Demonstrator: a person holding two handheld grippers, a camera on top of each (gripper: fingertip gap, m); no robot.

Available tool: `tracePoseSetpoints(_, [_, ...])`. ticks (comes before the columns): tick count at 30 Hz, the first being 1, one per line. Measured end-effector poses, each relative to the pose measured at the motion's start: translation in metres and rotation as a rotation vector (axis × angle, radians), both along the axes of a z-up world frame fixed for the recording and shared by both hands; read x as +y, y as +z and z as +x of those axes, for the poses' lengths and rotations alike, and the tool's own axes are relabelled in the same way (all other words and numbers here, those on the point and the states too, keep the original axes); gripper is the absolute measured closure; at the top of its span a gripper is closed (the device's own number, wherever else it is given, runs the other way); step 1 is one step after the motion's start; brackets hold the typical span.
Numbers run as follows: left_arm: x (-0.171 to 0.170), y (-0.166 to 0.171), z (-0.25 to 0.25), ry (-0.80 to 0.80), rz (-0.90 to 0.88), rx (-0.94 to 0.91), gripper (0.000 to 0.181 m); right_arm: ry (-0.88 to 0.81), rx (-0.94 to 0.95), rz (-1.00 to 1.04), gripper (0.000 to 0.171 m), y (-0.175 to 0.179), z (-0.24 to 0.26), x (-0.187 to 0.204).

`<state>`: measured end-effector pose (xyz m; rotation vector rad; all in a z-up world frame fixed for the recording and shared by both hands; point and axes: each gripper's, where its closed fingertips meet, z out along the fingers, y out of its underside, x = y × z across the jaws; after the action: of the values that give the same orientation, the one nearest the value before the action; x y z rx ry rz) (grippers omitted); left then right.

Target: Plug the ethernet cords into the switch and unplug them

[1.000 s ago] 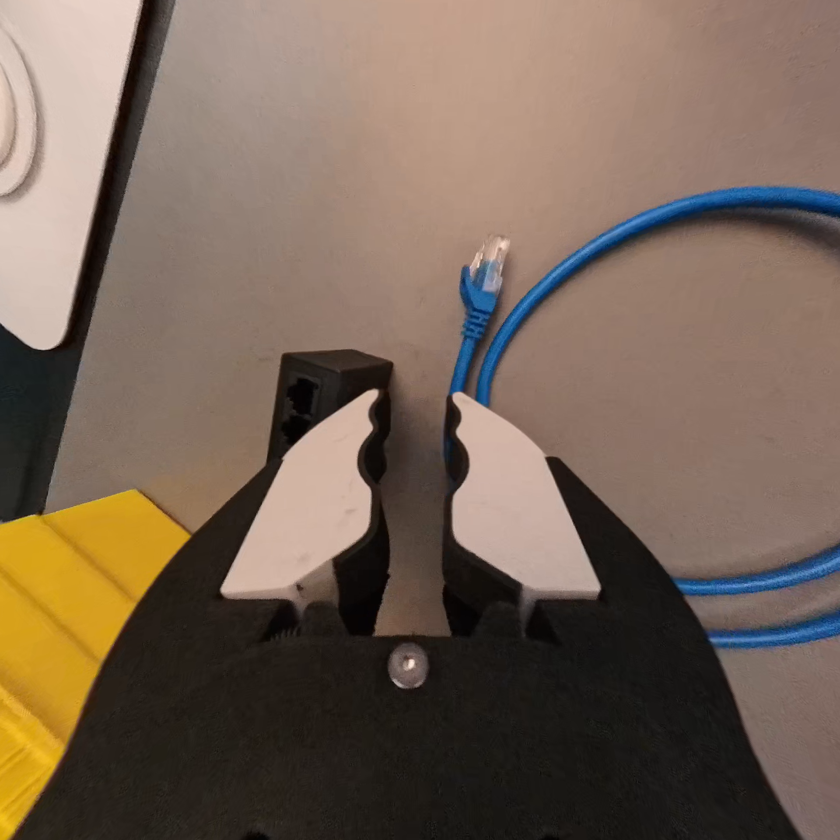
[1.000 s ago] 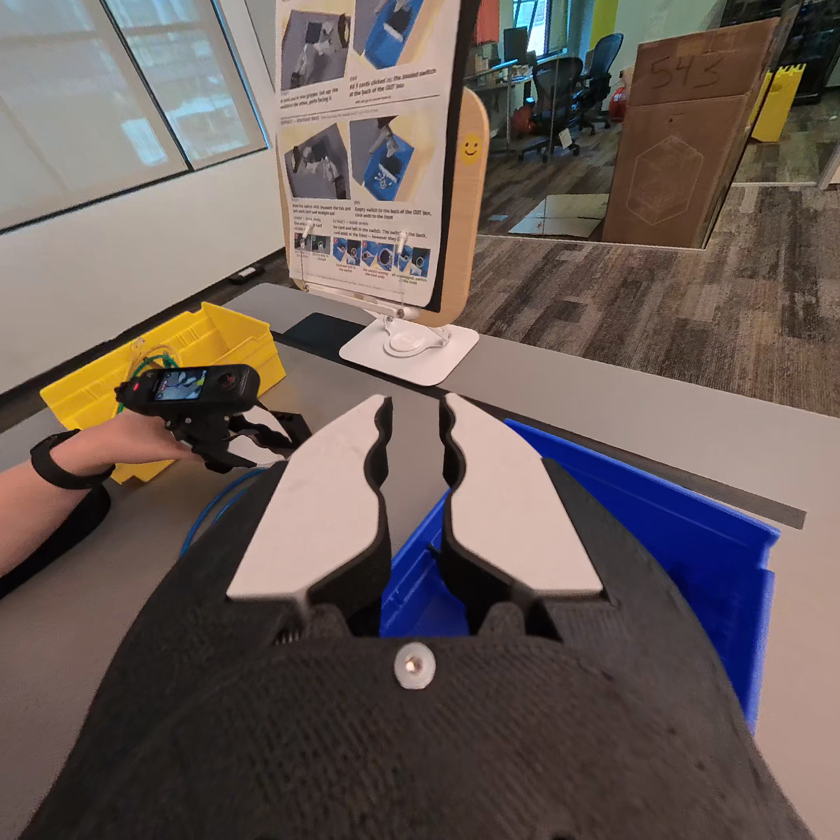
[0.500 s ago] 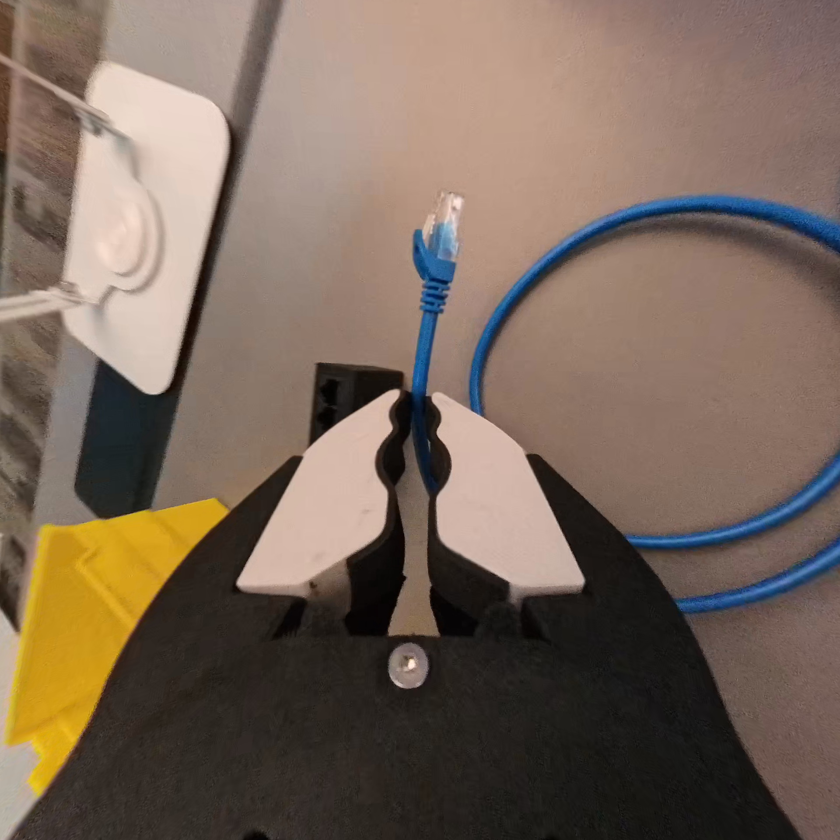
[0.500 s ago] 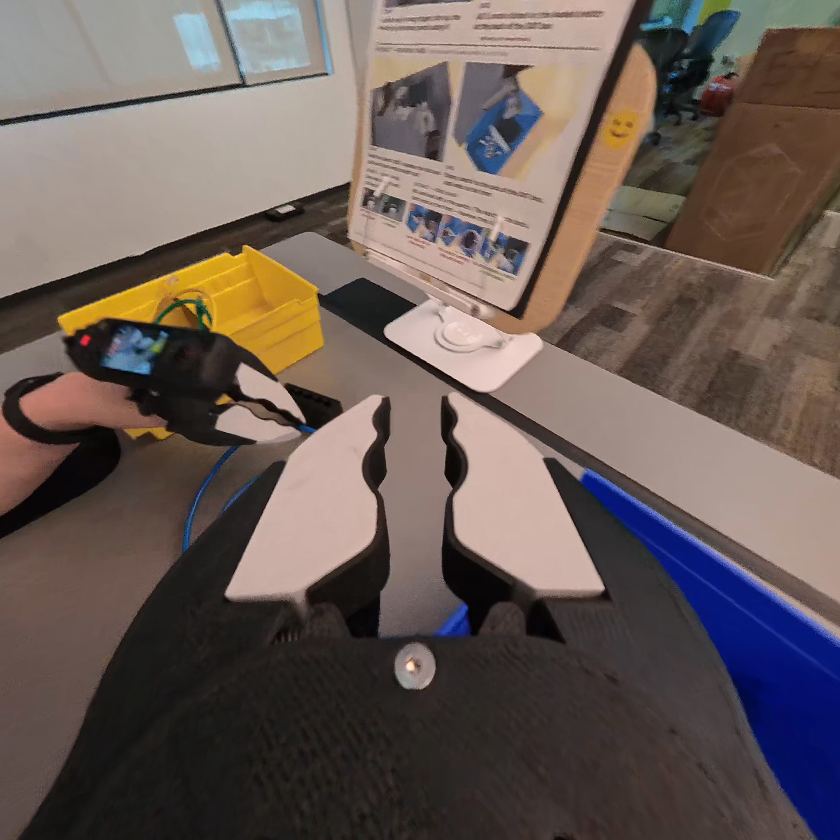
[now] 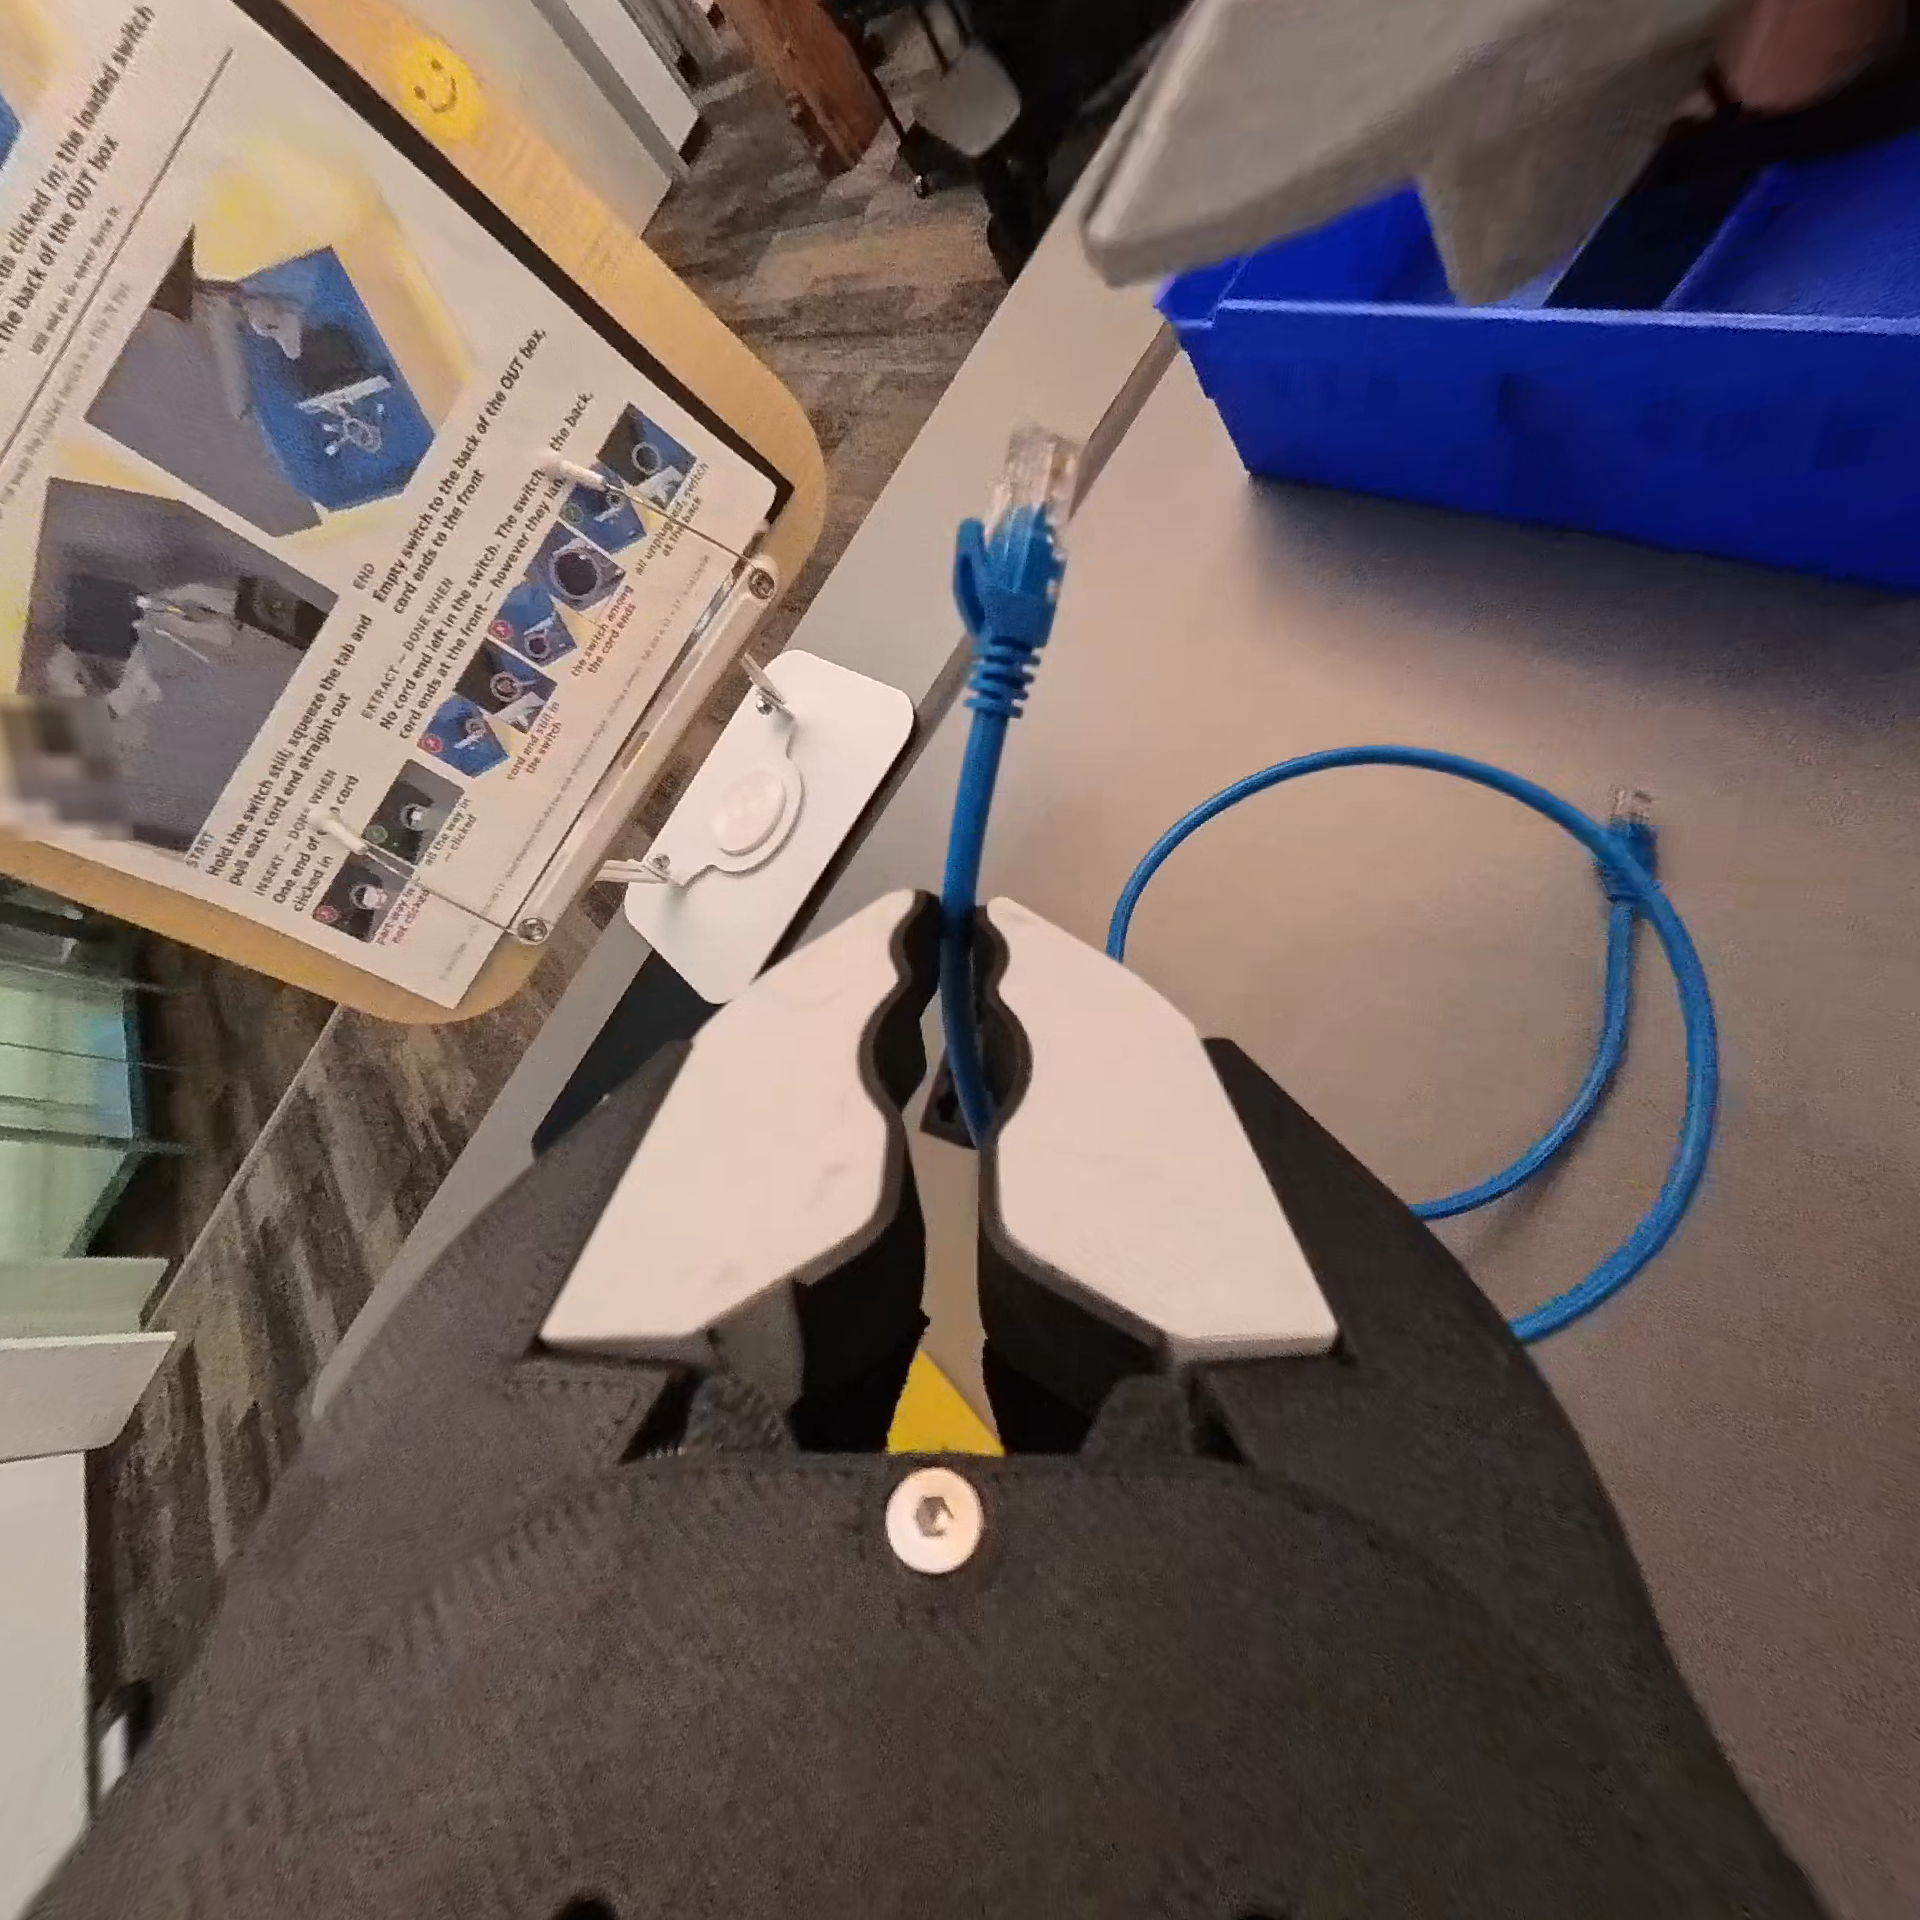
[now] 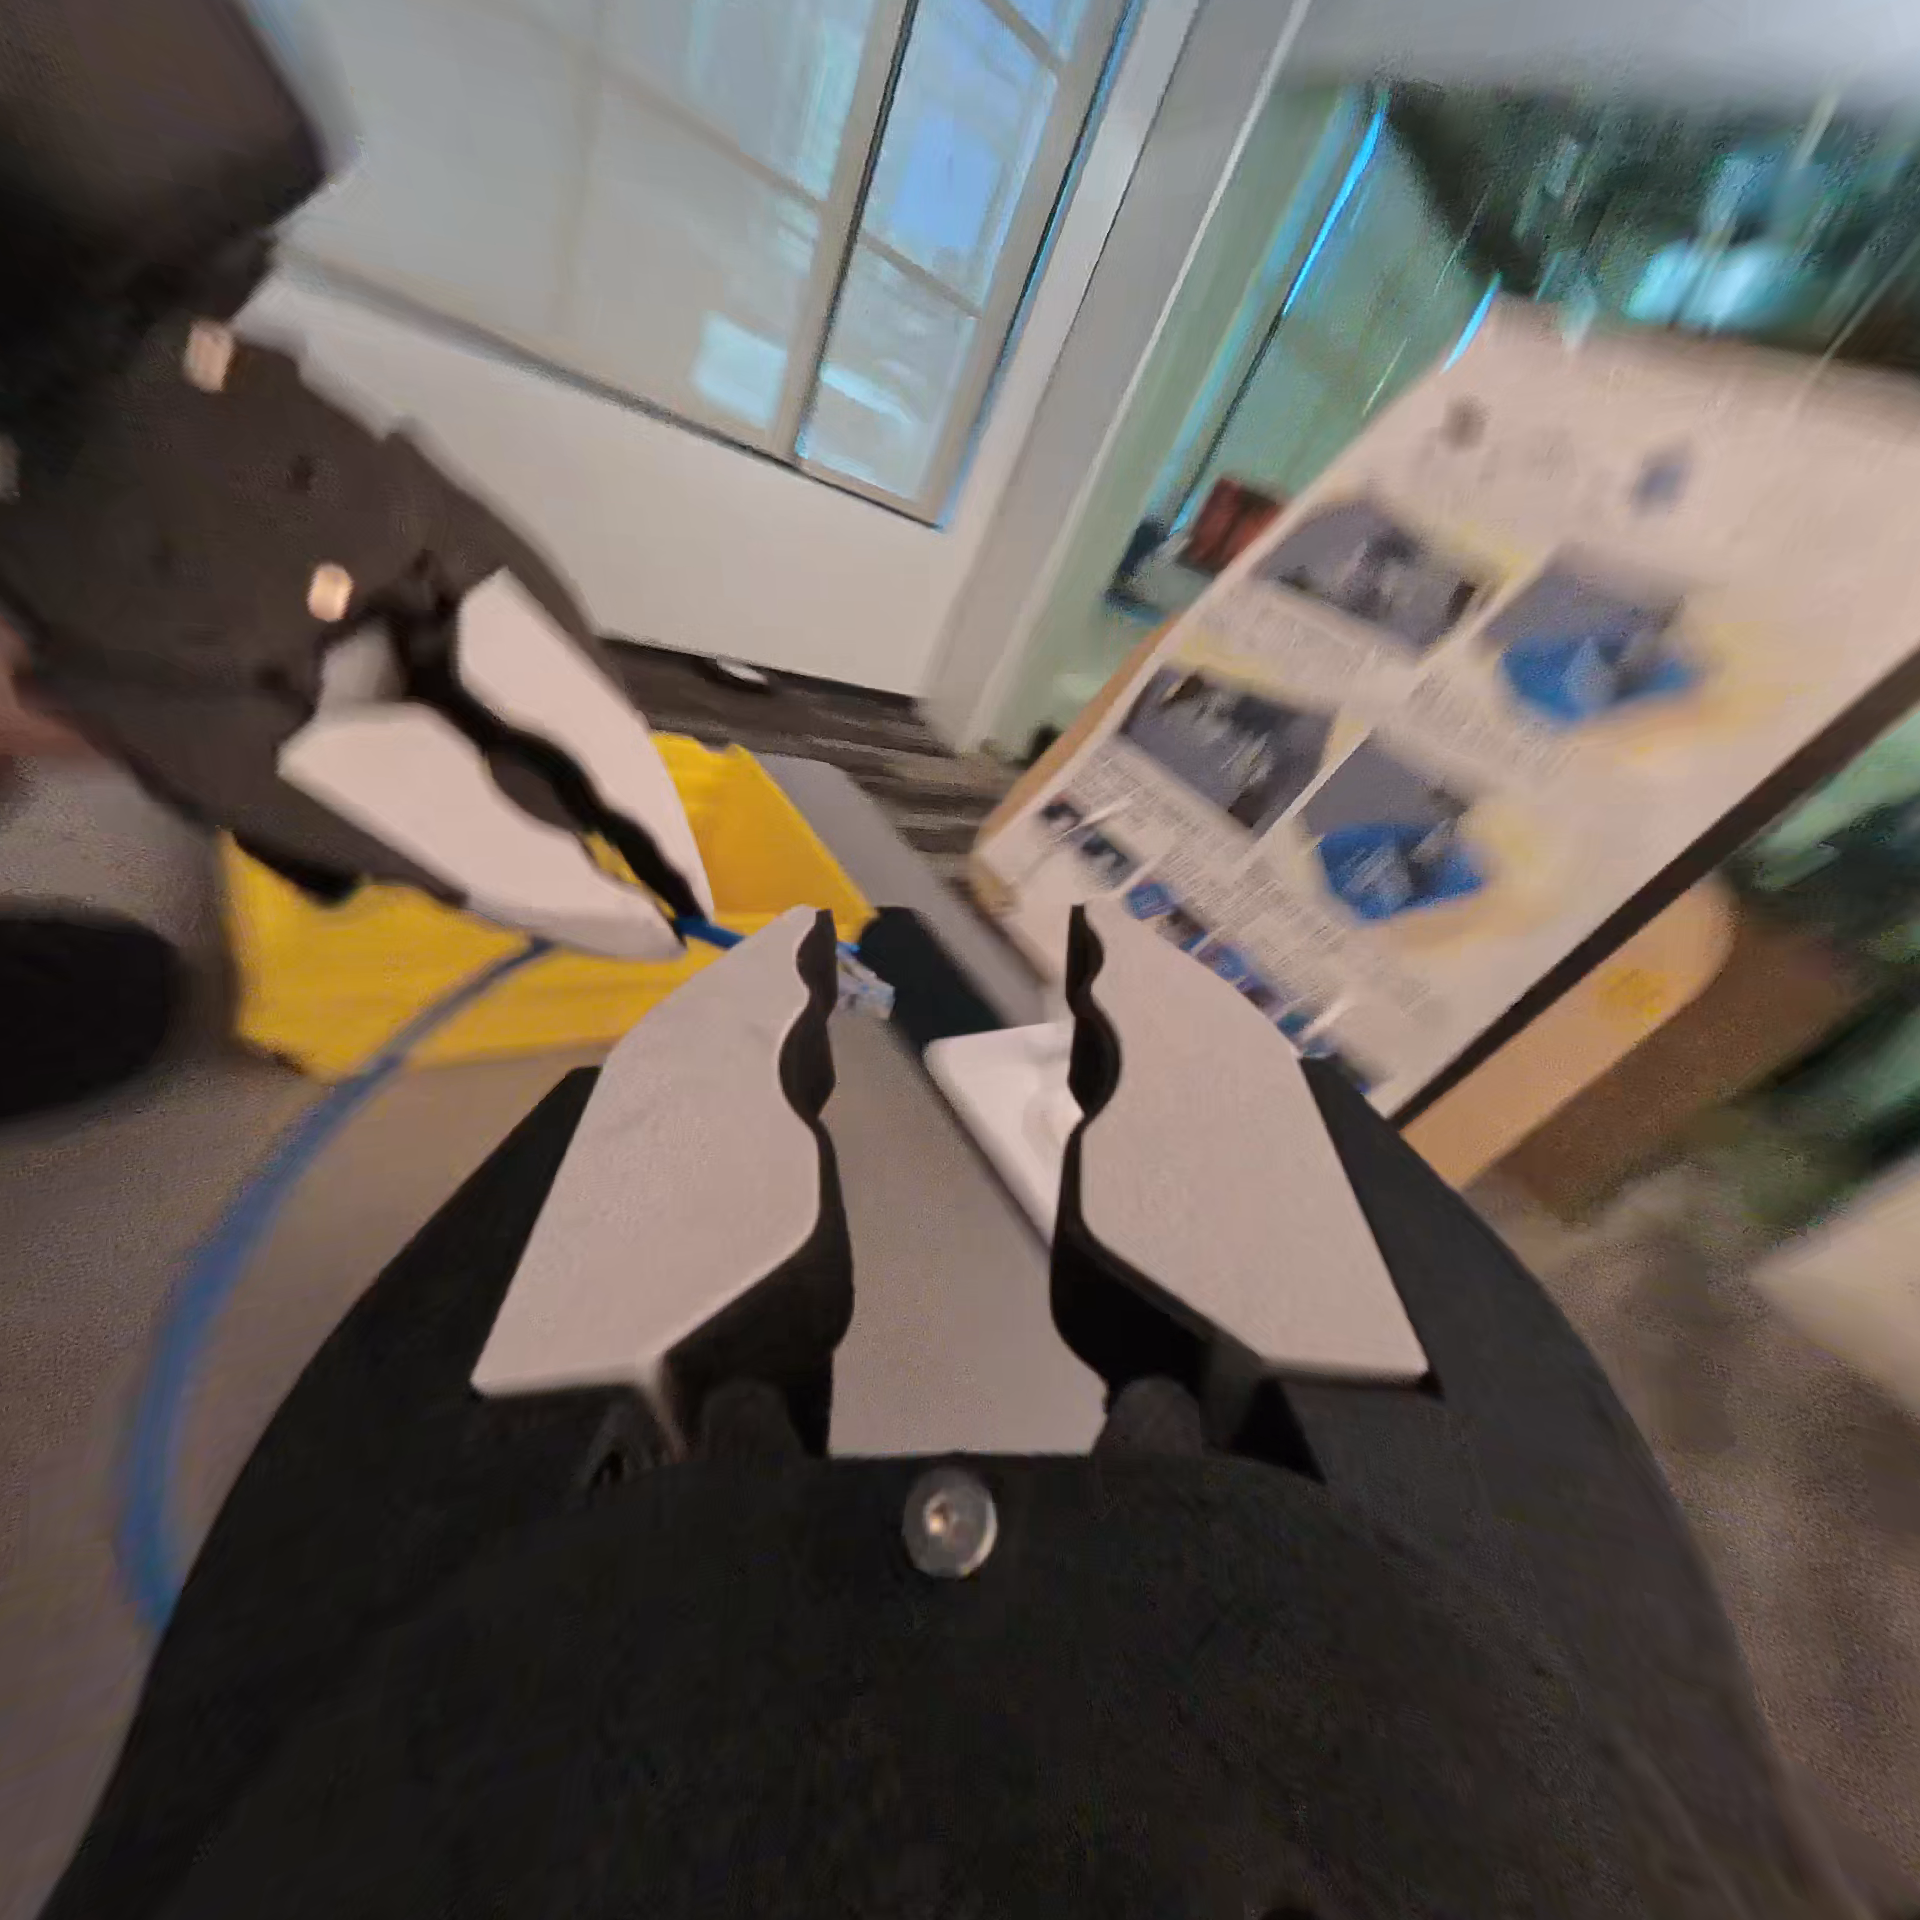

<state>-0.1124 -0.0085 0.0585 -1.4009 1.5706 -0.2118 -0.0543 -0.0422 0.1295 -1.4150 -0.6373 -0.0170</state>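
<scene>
Step in hand, by judgement: pick-up of one cord end, ahead of the first insertion; nothing plugged in yet

Left gripper [image 5: 951, 920]: jaws pressed nearly together, pinching the blue ethernet cord [image 5: 971, 790] a short way behind the boot. Held end sticking up and forward past the tips, clear plug [image 5: 1032, 473] at the top, raised off the grey worktop [image 5: 1351, 665]. Rest of the cord lying in a loose loop on the worktop to the right, second plug [image 5: 1629, 805] resting flat at the far side of the loop

Switch [image 5: 948, 1110]: only a dark sliver with a port opening visible through the gap between the left jaws, below and behind the grip point. Exact seat on the worktop not readable

Right gripper [image 6: 945, 925]: jaws spread wide, holding nothing, touching nothing. Right wrist view heavily blurred. Left gripper seen there at upper left, its held plug tip just beside the right gripper's left finger

Also present: blue bin [image 5: 1558, 416] far right, yellow bin [image 6: 343, 966] left, instruction board [image 5: 312, 499] on a white stand base [image 5: 774, 821]

Next move, by judgement: calls for steadying the switch with the free right jaws, then turning the held plug toward a port, tab side correct, and pushing straight in. Grip well behind the plug, so flex in the cord a likely cause of misalignment
</scene>
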Motion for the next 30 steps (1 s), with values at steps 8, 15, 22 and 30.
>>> tracePoseSetpoints(8, [0.000, -0.004, -0.004, 0.061, -0.095, 0.004, 0.177, -0.233, -0.887, 0.267, 0.131, -0.049, -0.057, 0.012])
tracePoseSetpoints(15, [-0.009, -0.011, -0.001, 0.044, -0.249, 0.000, 0.176, -0.380, -1.010, 0.392, 0.152, -0.063, -0.059, 0.034])
tracePoseSetpoints(22, [-0.028, 0.013, -0.004, -0.094, -0.354, -0.116, 0.165, -0.345, -0.904, 0.485, 0.164, -0.052, -0.048, 0.026])
tracePoseSetpoints(30, [-0.030, 0.082, -0.032, -0.342, -0.513, -0.555, 0.148, 0.281, 0.091, 0.465, 0.164, 0.021, -0.047, -0.040])
